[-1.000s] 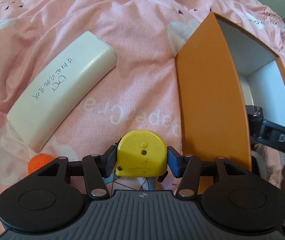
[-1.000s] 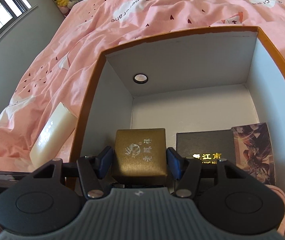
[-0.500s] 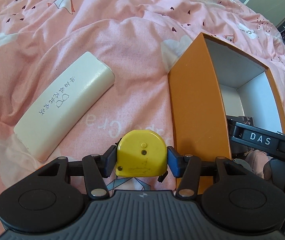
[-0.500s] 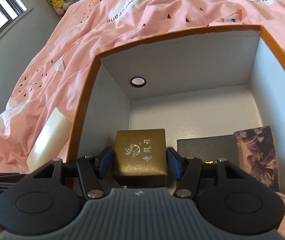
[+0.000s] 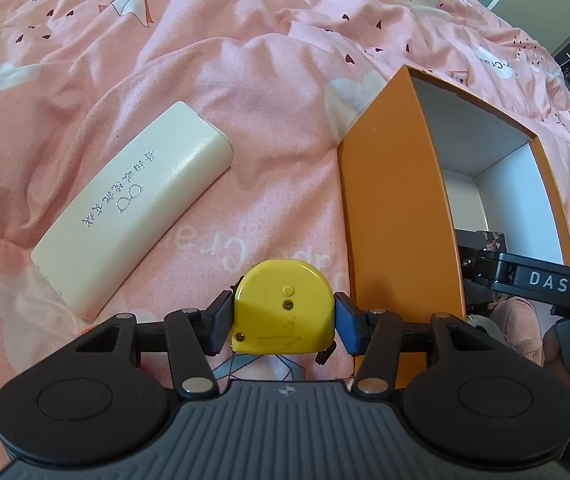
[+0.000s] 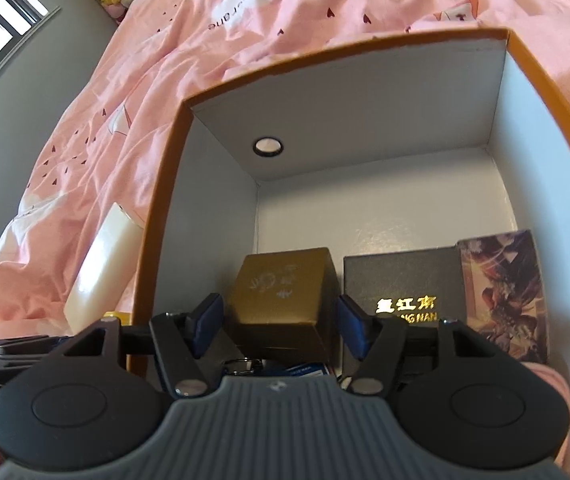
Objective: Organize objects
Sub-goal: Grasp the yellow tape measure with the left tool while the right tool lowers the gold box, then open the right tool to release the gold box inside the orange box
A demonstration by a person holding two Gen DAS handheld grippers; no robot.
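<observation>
Orange box [image 6: 153,216]: gold box [image 6: 281,284], black box [image 6: 401,280], patterned card box [image 6: 505,292].

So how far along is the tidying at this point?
Done: a black gift box with gold lettering and a purple patterned card box lie in the orange cardboard box. In hand: the right gripper is opening around a gold cube box set inside; the left gripper clamps a yellow tape measure. Left: the cream oblong case lies on the pink bedspread.
</observation>
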